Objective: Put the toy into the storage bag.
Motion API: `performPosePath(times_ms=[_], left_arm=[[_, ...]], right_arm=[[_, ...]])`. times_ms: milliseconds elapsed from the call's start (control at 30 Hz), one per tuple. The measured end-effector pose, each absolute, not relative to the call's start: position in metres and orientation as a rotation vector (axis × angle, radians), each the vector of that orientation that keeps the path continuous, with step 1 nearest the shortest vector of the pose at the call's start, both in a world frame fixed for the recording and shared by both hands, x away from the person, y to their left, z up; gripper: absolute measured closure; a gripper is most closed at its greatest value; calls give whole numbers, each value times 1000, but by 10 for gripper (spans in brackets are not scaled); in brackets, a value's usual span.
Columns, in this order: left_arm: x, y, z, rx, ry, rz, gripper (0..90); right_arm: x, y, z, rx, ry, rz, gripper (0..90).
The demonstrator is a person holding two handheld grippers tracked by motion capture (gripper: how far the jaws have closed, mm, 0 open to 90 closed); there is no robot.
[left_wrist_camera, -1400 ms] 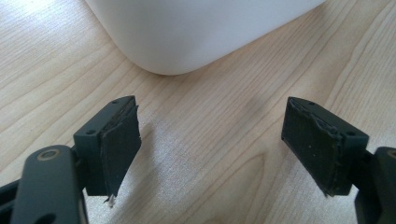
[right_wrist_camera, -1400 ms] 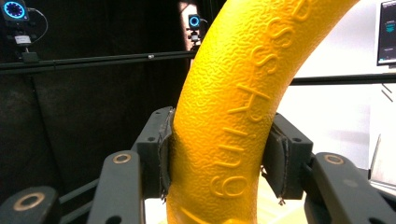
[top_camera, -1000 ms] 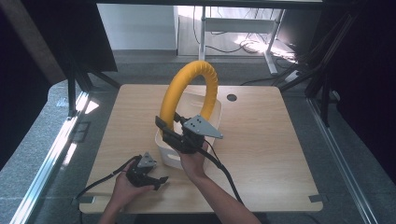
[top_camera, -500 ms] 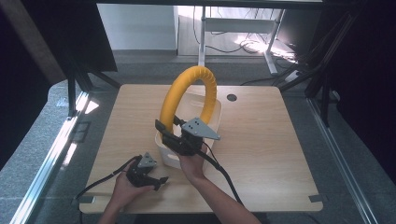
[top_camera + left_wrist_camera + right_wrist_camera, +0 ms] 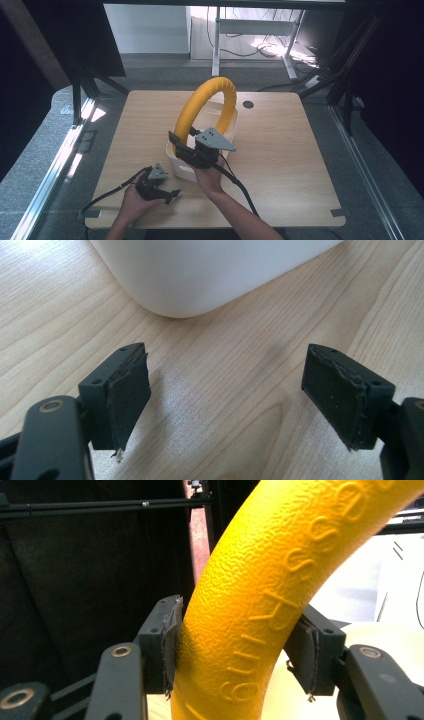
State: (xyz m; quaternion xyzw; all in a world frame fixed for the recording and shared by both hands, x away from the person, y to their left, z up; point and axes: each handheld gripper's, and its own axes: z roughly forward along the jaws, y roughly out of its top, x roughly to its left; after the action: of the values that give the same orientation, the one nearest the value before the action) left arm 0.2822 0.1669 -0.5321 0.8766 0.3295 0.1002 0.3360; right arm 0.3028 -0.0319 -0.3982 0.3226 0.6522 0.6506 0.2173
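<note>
right hand pose: forearm in from bottom edge of high view, hand (image 5: 209,176) raised above table, wrist bent up, carrying right gripper (image 5: 186,150) with grey three-cornered plate on top
right gripper jaws: either side of thick yellow foam tube bent into an arch (image 5: 210,102); left pad (image 5: 170,642) touching foam, other pad (image 5: 302,647) at its far side, contact there unclear; jaws just been opening, tube between them
left hand pose: hand (image 5: 131,200) low near front-left of table, resting on wooden tabletop (image 5: 280,150), holding left gripper (image 5: 167,192) level, aimed at tub
left gripper jaws: spread wide, nothing between, bare wood under them
tube location: standing arched over white rounded plastic tub (image 5: 176,161), mid-table; near leg at tub's front-left edge by right gripper, far leg going down at tub's far side
tube surface: pebbled, raised lettering, seen in right gripper view
tub in left gripper view: rounded corner (image 5: 200,275) just ahead of jaws, apart from them
counts: hands 2; grippers 2; foam tubes 1; tubs 1; tables 1; dark round hole in tabletop (image 5: 248,104) 1
cables: black, one trailing from each gripper
</note>
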Motion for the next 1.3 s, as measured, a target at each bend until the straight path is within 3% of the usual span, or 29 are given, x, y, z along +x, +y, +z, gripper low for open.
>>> performPosePath(times_ms=[167,300,1300], left_arm=[[283,167,-533,2287,860,258,193],[283,166,-534,2286,861,249,192],[275,179,-532,2239,907,270,188]], right_arm=[[305,-34,-399,888,1838,1787,401],[310,-37,-399,930,1895,1776,260],[308,-73,-392,1094,1891,1748,169]])
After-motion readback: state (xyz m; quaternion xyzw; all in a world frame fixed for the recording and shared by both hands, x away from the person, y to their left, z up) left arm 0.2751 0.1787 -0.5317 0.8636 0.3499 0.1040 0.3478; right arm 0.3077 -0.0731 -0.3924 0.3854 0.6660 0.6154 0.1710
